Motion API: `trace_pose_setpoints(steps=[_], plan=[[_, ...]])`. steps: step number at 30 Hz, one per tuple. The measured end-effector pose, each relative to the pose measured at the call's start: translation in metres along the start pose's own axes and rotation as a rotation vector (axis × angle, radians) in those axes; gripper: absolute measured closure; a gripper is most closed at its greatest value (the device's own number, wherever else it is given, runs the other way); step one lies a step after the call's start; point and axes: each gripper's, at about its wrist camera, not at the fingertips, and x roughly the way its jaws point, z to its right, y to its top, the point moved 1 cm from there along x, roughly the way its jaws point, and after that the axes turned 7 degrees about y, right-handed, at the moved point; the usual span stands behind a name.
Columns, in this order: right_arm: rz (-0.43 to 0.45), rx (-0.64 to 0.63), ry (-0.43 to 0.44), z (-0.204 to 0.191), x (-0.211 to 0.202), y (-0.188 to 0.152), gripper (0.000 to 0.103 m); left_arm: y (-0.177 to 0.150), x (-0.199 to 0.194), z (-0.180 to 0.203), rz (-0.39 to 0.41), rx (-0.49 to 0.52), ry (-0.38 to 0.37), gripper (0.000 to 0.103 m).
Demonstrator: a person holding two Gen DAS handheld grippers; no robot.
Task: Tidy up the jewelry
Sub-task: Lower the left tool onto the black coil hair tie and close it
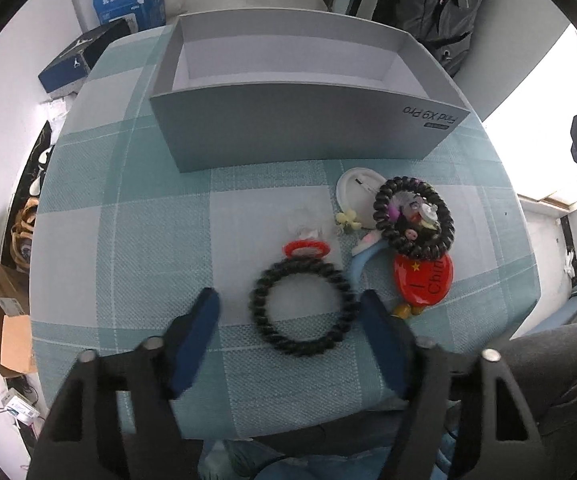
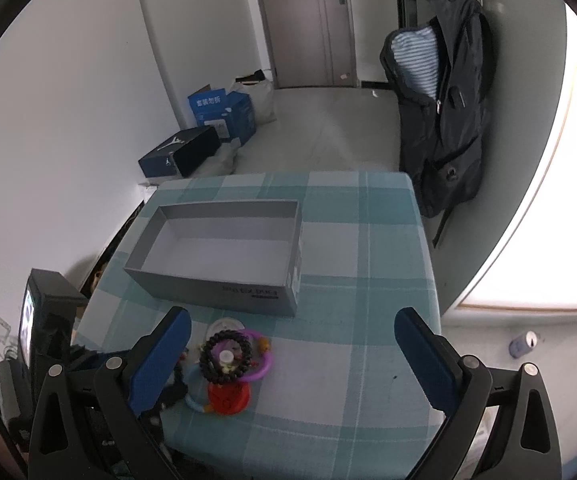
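Note:
A black spiral hair tie (image 1: pixel 303 307) lies flat on the checked cloth between the open jaws of my left gripper (image 1: pixel 290 312), which does not grip it. Behind it lies a small red ring (image 1: pixel 305 248). To its right is a pile: a second black spiral tie (image 1: pixel 413 217), a red badge (image 1: pixel 424 280), a white disc (image 1: pixel 355 189) and a light blue band (image 1: pixel 362 260). The open grey box (image 1: pixel 288 128) stands behind. My right gripper (image 2: pixel 292 354) is open and empty, above the table, with the pile (image 2: pixel 230 364) by its left finger and the box (image 2: pixel 224 256) beyond.
The table (image 2: pixel 368 240) carries a teal checked cloth; its near edge is just under both grippers. Blue cartons (image 2: pixel 224 114) and a dark shoebox (image 2: pixel 180 152) stand on the floor at the back left. A dark jacket (image 2: pixel 444 112) hangs at the back right.

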Motion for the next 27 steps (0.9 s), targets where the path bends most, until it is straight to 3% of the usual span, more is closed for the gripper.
trace_pose_setpoints(steps=[2,5,8,9,15,27], plan=[[-0.015,0.014,0.006,0.003,0.003,-0.001,0.001,0.002,-0.004,0.000,0.000,-0.006,-0.011,0.057],[-0.048,0.049,0.021,0.009,0.009,-0.004,0.002,0.004,-0.006,0.000,-0.002,-0.016,-0.014,0.061],[-0.072,0.074,0.033,0.013,0.015,-0.006,0.005,0.004,-0.008,-0.003,-0.008,-0.023,-0.021,0.081],[-0.083,0.081,0.040,0.014,0.017,-0.008,0.006,0.005,-0.009,-0.004,-0.010,-0.023,-0.018,0.083],[-0.147,0.078,0.069,0.006,0.032,-0.014,0.015,0.002,-0.003,-0.010,0.004,-0.004,-0.001,0.090],[-0.140,0.057,0.053,-0.007,0.038,-0.009,0.016,-0.016,-0.002,0.004,0.035,0.106,0.117,0.092]])
